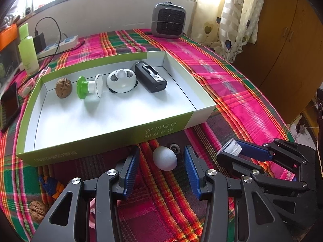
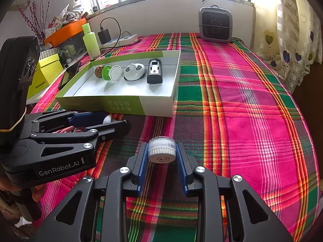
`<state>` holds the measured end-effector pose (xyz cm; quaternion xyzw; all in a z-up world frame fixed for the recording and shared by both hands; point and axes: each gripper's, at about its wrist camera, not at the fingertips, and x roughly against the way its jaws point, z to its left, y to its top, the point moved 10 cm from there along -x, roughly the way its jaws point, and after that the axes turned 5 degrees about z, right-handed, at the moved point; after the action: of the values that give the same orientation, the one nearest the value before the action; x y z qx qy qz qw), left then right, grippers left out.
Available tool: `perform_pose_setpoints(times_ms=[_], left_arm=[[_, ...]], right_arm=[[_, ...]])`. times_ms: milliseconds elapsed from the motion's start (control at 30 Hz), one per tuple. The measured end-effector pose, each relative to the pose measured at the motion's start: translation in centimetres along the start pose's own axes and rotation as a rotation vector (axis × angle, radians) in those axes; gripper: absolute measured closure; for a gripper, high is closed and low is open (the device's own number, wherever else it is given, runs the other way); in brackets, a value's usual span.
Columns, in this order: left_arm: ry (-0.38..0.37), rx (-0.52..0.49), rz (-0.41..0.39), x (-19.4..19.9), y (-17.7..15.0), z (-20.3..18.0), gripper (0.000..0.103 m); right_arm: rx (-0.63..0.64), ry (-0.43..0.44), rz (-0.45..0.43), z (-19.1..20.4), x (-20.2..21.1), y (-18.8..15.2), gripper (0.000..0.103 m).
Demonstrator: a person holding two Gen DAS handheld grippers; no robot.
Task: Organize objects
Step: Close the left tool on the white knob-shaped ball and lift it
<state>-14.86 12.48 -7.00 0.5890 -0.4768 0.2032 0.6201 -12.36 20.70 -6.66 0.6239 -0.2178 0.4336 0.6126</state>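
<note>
Before box (image 1: 113, 135) near wall: right gripper (image 2: 161, 153) clamped on white jar (image 2: 162, 150), carry step; left gripper (image 1: 161, 167) jaws apart around egg (image 1: 165, 158), not touching; next: lift jar toward 11 o'clock into box beside black device (image 2: 154, 71)

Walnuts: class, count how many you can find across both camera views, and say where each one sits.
2. One walnut lies inside the box, at the left end of the row. The second walnut sits on the tablecloth outside the box. Others may be hidden.

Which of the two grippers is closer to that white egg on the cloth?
Left. The left gripper has the white egg between its open fingers, untouched; the right gripper is off to its side, clamping a small jar.
</note>
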Motion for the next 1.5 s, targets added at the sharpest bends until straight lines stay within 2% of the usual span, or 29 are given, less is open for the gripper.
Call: perform_pose_setpoints(times_ms=[100, 233, 467, 600, 700, 1500], left_arm=[[0.006, -0.002, -0.003, 0.01, -0.01, 0.01, 0.061], [0.029, -0.009, -0.006, 0.0, -0.05, 0.16, 0.067], [0.033, -0.006, -0.007, 0.02, 0.0, 0.27, 0.069], [0.025, -0.002, -0.006, 0.03, 0.03, 0.34, 0.08], [0.024, -0.005, -0.006, -0.01, 0.0, 0.17, 0.082], [0.018, 0.009, -0.012, 0.39, -0.23, 0.34, 0.083]], right_arm=[[0.0, 0.0, 0.0, 0.0, -0.01, 0.0, 0.074], [0.0, -0.001, -0.001, -0.06, -0.01, -0.02, 0.074], [-0.001, -0.001, -0.002, -0.05, 0.0, -0.04, 0.074], [-0.001, -0.001, -0.001, -0.05, -0.01, -0.07, 0.074], [0.0, -0.002, -0.002, -0.04, -0.01, -0.08, 0.074], [0.006, -0.008, -0.007, 0.02, 0.21, -0.19, 0.074]])
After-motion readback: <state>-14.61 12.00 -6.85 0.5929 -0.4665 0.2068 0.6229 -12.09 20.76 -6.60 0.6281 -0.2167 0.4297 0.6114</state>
